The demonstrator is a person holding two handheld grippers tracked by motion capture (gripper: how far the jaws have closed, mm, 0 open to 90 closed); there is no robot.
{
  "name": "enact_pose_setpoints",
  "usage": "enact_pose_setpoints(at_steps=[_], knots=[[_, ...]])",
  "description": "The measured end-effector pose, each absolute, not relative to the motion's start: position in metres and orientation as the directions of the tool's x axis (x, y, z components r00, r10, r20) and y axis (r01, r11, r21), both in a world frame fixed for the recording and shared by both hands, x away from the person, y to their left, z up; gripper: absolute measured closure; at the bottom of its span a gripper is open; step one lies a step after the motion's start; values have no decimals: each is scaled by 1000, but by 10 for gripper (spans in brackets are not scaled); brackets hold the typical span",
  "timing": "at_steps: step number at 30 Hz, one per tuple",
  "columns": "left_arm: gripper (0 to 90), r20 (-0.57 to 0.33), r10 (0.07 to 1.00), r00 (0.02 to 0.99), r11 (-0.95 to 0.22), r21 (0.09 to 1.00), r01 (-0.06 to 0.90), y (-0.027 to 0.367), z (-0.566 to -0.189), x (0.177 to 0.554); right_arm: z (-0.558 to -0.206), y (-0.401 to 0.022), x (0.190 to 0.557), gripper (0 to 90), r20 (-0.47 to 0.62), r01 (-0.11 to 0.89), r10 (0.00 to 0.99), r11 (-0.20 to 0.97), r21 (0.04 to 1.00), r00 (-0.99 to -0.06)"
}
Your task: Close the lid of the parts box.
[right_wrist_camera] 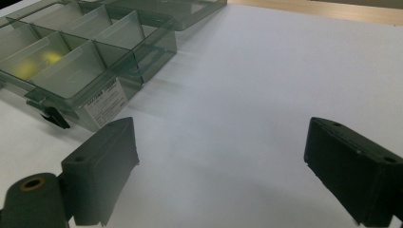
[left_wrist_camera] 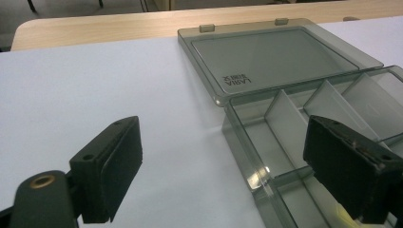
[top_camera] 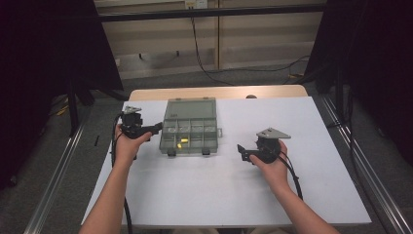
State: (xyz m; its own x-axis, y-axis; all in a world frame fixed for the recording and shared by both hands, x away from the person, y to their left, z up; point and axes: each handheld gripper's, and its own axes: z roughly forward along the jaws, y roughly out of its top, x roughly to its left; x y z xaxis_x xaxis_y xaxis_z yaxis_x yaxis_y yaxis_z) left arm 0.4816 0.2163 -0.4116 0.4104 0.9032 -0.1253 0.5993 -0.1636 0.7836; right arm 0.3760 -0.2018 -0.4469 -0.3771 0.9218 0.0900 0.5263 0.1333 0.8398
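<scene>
A smoky clear compartment box (top_camera: 190,150) lies open mid-table, its lid (top_camera: 191,109) folded flat behind it. A small yellow item (top_camera: 184,141) rests in a front compartment. My left gripper (top_camera: 157,128), held in a hand, is at the box's left side, pointing at it. Seen from the left gripper view, this gripper (left_wrist_camera: 228,161) is open, one jaw over the box's corner wall (left_wrist_camera: 240,142) and the other over bare table. My right gripper (top_camera: 243,152) is apart from the box to its right. In its own view this gripper (right_wrist_camera: 221,166) is open and holds nothing.
The white tabletop (top_camera: 234,190) spreads in front of and to the right of the box. The box has black latches (right_wrist_camera: 54,116) and a label (right_wrist_camera: 105,103) on its front wall. A wooden edge (top_camera: 214,91) runs along the table's far side.
</scene>
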Motion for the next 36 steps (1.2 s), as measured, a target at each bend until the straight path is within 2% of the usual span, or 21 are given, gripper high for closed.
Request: enact_pose_setpoints(at_steps=[8, 12, 15, 23, 27, 29, 33, 36], knots=[[122, -117, 908, 403, -166, 781, 602, 218, -414, 485, -445, -182, 396, 91, 83, 542, 921, 149, 827, -380], [127, -117, 909, 399, -164, 780, 603, 220, -414, 488, -443, -176, 406, 98, 114, 550, 923, 117, 827, -368], [135, -119, 910, 398, -162, 779, 605, 219, -413, 491, -441, -174, 413, 140, 128, 552, 923, 102, 828, -363], [158, -112, 912, 394, -168, 775, 609, 216, -415, 498, -439, -175, 437, 156, 87, 550, 941, 115, 827, -326], [178, -114, 915, 387, -164, 772, 614, 214, -416, 503, -442, -176, 450, 164, 103, 575, 948, 95, 812, -301], [192, -104, 918, 382, -168, 771, 615, 213, -416, 505, -444, -177, 455, 200, 123, 585, 945, 82, 807, -302], [295, -77, 925, 371, -176, 780, 601, 214, -415, 509, -447, -175, 464, 289, 101, 596, 954, 93, 798, -283], [370, -70, 933, 353, -170, 779, 604, 213, -418, 512, -446, -174, 470, 427, 123, 603, 954, 71, 795, -275]])
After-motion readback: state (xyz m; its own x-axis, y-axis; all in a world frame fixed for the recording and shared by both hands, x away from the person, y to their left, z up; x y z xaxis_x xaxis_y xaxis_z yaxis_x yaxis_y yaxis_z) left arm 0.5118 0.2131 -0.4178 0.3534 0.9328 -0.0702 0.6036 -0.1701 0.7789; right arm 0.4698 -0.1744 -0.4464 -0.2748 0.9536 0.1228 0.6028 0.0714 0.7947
